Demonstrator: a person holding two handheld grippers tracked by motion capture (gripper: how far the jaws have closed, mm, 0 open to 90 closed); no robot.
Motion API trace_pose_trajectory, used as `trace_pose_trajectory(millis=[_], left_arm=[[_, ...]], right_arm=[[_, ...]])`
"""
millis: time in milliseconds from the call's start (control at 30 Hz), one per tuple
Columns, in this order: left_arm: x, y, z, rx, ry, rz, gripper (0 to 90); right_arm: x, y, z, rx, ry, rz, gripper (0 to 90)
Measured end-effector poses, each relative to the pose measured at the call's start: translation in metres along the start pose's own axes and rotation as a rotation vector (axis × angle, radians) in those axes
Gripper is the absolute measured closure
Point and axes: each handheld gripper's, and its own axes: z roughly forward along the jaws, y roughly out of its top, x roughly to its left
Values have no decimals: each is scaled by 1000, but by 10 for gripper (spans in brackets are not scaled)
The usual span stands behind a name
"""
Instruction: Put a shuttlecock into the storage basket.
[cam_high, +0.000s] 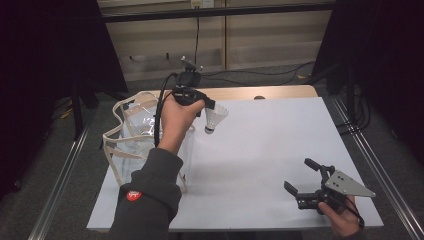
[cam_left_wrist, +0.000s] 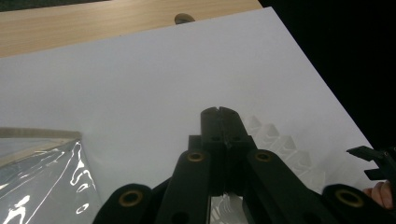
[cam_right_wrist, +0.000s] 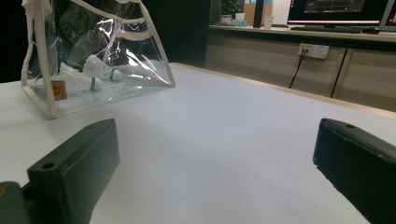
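Left of centre in the high view, my left gripper clamps a white shuttlecock above the clear bag; lower right, my right gripper rests with jaws apart.

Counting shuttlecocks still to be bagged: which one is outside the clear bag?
The shuttlecock clamped in the left gripper, held above the white table. The other two shuttlecocks lie inside the clear bag.
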Motion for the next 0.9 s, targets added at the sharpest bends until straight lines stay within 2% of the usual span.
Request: trace_pose_trajectory(millis=[500, 900], left_arm=[[2, 5, -13, -14, -3, -7, 900], [2, 9, -22, -9, 12, 1, 900]], right_arm=[[-1, 0, -1, -3, 0, -3, 3], [0, 0, -1, -1, 1, -1, 3]])
